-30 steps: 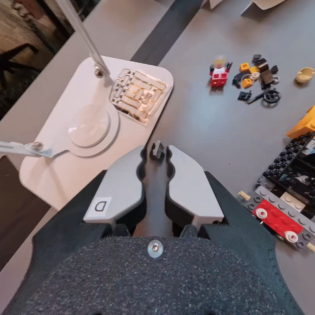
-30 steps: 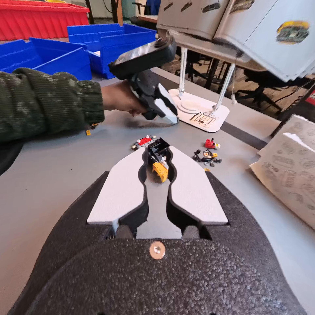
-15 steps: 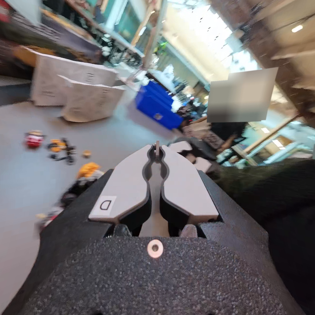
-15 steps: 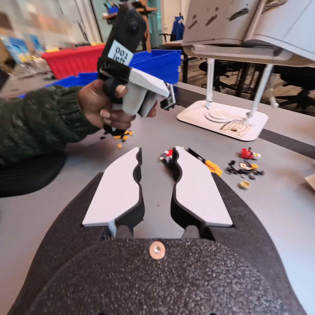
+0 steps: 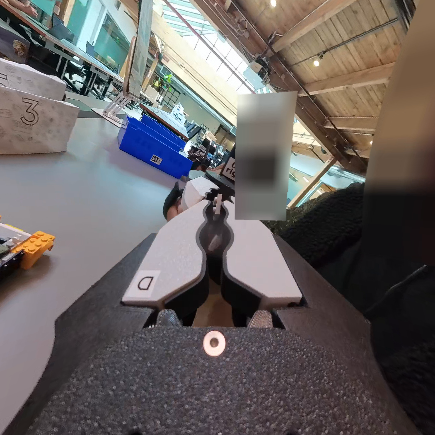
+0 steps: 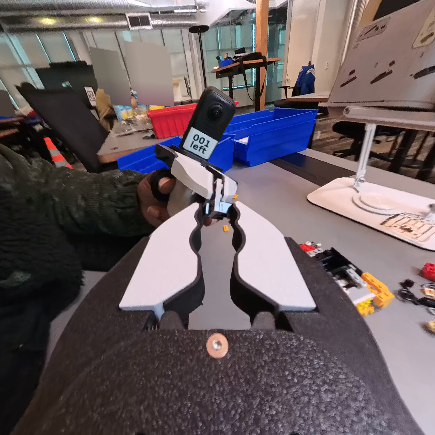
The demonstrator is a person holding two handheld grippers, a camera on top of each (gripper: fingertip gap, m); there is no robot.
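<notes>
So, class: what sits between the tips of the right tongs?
A small black-and-grey brick piece, gripped by the left tongs, seen in the right wrist view.

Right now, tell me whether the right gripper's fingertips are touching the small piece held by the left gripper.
Touching. The right wrist view shows the right gripper with both fingertips against the black and grey piece, which the left gripper pinches from above.

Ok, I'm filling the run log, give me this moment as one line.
left gripper: shut on small black-and-grey piece, raised | right gripper: fingertips around same piece | partly built brick model on grey table
</notes>
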